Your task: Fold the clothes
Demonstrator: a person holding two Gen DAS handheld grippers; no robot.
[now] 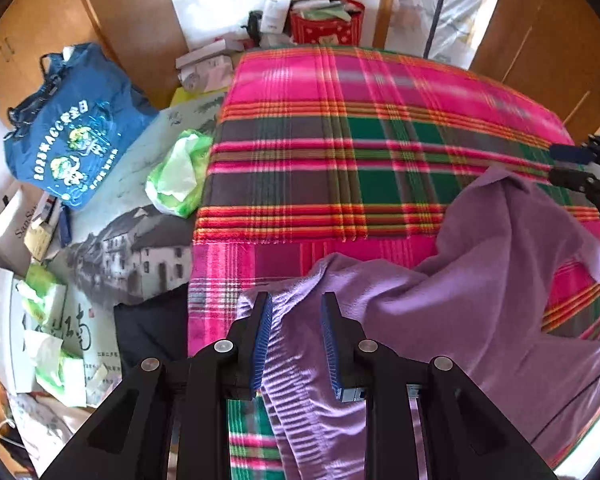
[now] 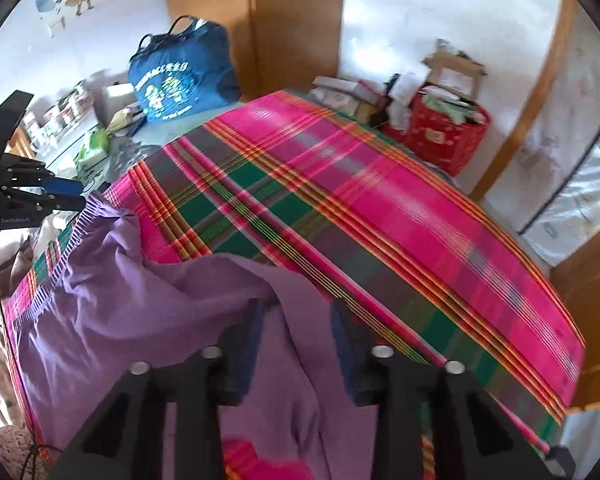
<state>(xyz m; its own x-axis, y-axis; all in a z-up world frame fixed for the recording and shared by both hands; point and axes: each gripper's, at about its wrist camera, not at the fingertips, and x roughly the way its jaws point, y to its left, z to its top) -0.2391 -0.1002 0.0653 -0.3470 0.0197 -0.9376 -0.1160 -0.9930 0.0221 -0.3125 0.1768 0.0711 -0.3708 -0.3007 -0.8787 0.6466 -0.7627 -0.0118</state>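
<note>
Across the bed's pink, green and orange plaid blanket [image 1: 340,140] lies your purple garment [image 1: 480,280], a soft, fleecy knit, rumpled, with a ribbed elastic edge. Its long axis runs from one gripper to the other along the near edge of the bed. Your left gripper [image 1: 296,312] has its ribbed blue pads partly apart with the ribbed edge between them; whether they pinch it cannot be told. Your right gripper [image 2: 296,312] stands released, jaws wider, cloth lying loose between them.
</note>
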